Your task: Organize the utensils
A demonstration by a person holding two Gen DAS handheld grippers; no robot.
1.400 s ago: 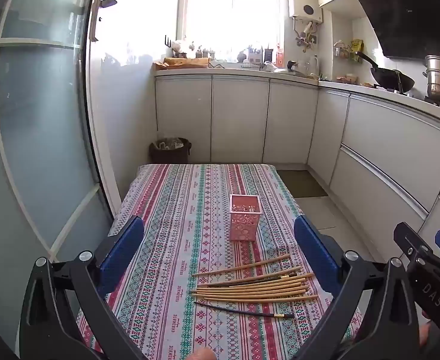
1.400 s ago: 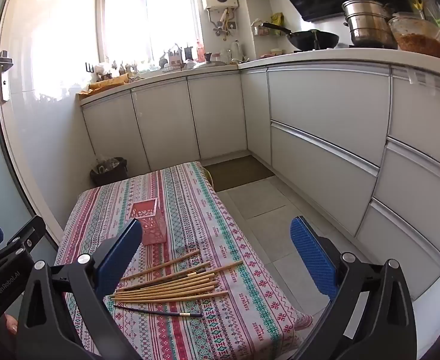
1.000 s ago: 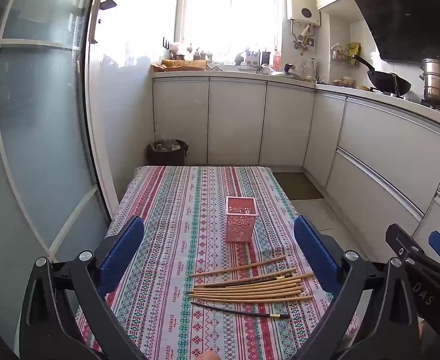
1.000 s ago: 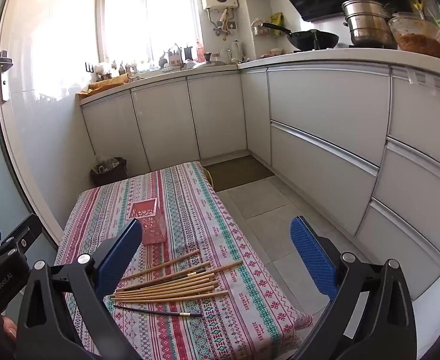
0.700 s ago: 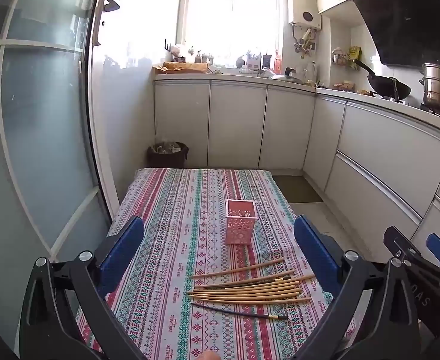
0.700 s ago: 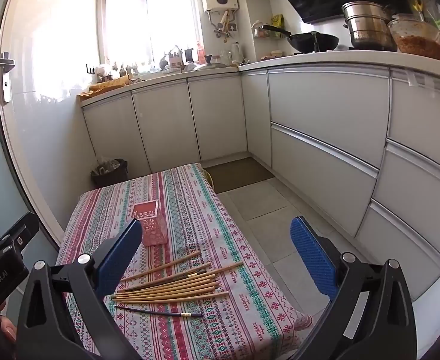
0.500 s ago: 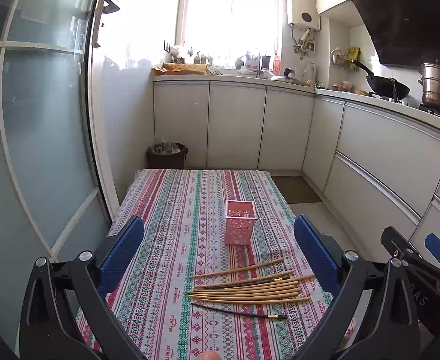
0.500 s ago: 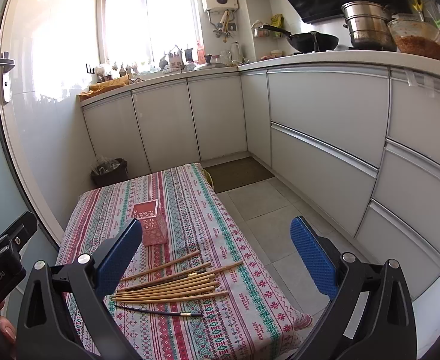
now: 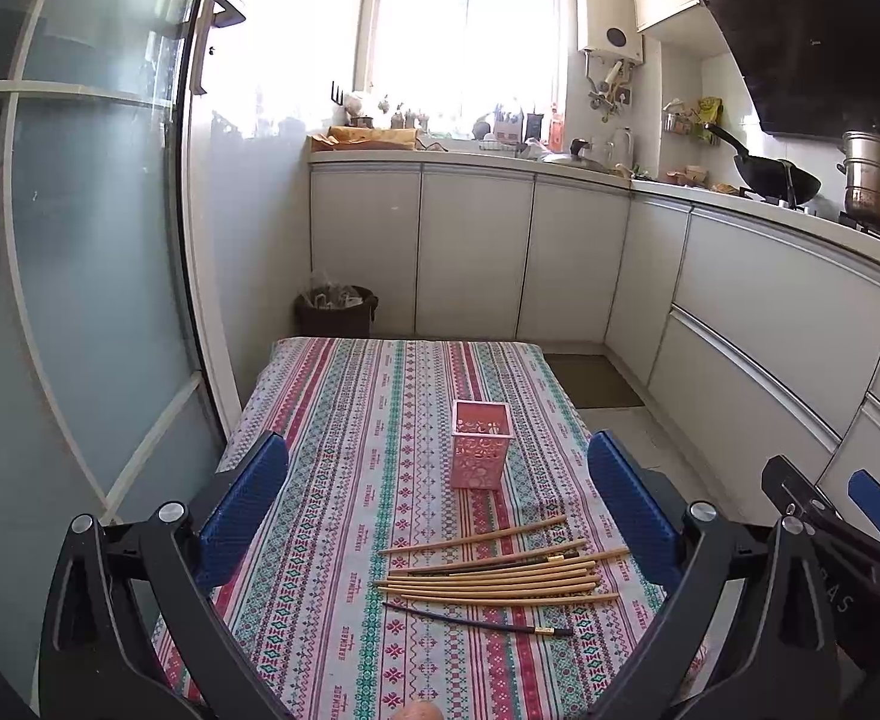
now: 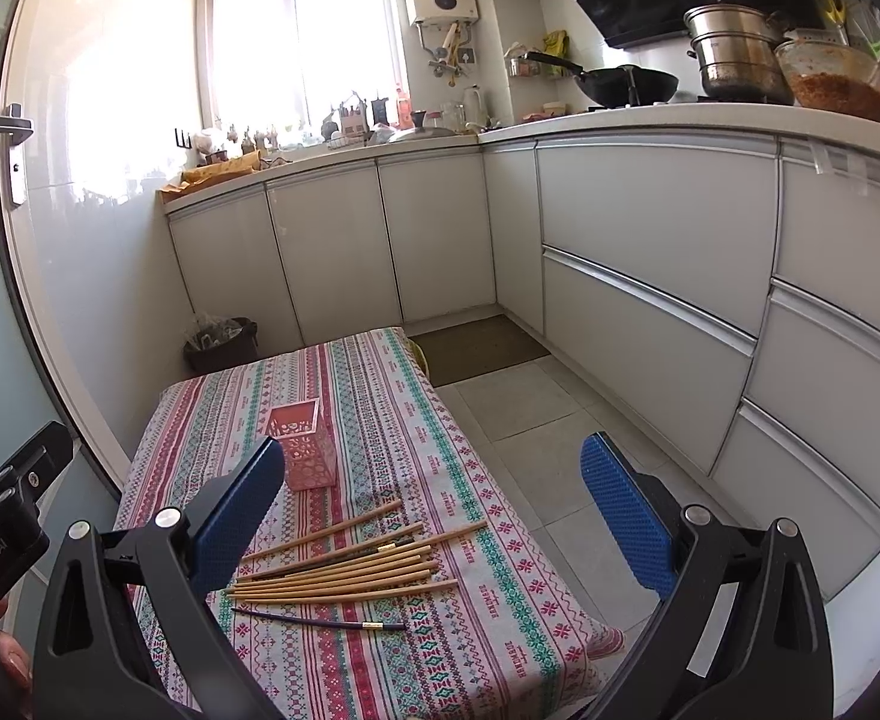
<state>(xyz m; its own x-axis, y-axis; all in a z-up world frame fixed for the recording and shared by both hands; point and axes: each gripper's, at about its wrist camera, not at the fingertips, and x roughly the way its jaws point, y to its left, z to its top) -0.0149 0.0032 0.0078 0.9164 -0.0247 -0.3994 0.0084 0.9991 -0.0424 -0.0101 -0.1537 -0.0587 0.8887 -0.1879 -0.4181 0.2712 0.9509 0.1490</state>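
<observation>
Several wooden chopsticks (image 9: 494, 576) (image 10: 344, 570) lie in a loose row on the striped tablecloth (image 9: 344, 420) (image 10: 392, 396), with a thin dark chopstick (image 9: 482, 623) (image 10: 320, 620) just in front of them. An empty pink perforated holder (image 9: 479, 452) (image 10: 303, 445) stands upright behind them. My left gripper (image 9: 437, 510) hangs open above the near end of the table, nothing between its blue pads. My right gripper (image 10: 425, 510) is also open, held high over the table's right front corner. Each gripper shows at the edge of the other's view.
White kitchen cabinets (image 9: 470, 252) run along the back and right, with a wok (image 10: 623, 86) and steel pot (image 10: 734, 54) on the counter. A dark waste bin (image 9: 335, 312) sits on the floor beyond the table. A glass door (image 9: 80, 276) stands at left. Tiled floor (image 10: 536, 420) lies right of the table.
Both grippers have drifted slightly back and up, so the table looks a little farther away. Both stay open and the chopsticks and holder have not moved.
</observation>
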